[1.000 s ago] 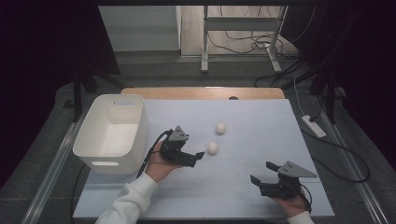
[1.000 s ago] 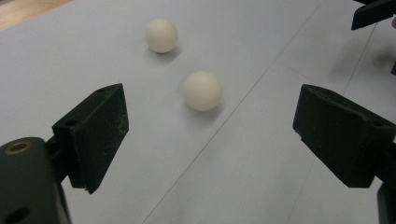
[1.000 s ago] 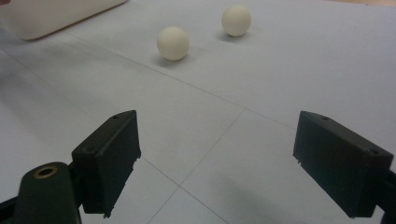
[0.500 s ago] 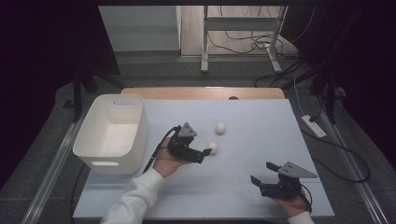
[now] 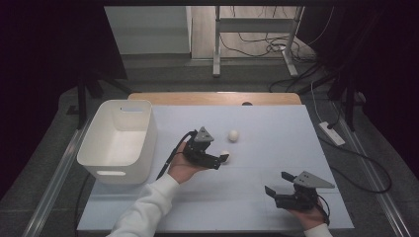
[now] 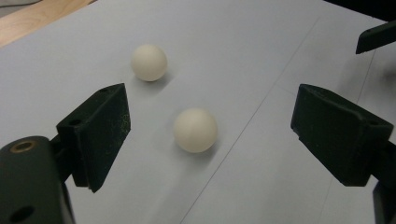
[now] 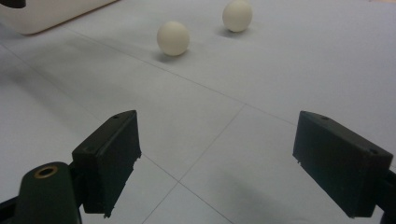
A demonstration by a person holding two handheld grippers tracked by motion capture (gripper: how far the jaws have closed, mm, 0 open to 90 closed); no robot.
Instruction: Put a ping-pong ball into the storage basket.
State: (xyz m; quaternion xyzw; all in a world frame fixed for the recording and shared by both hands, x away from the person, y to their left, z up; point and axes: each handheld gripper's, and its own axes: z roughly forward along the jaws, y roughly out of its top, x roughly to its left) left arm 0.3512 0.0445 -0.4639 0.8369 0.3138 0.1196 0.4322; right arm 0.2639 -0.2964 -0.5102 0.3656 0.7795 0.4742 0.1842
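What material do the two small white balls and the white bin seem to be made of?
The near ball and the far ball: probably light plastic, like table-tennis balls; smooth, matte, cream-white, with soft shading and no gloss. The white bin: probably moulded plastic; thin, even walls, rounded corners, a cut-out handle slot, and a dull satin surface. None of this is certain from looks alone.

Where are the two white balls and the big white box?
Near ball (image 6: 195, 129), left gripper view, its middle.
Far ball (image 6: 148, 62), left gripper view, its middle.
White box (image 5: 93, 144), high view, its left wall.

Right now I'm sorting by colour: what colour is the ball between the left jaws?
Cream-white ball, clearest in the left gripper view.
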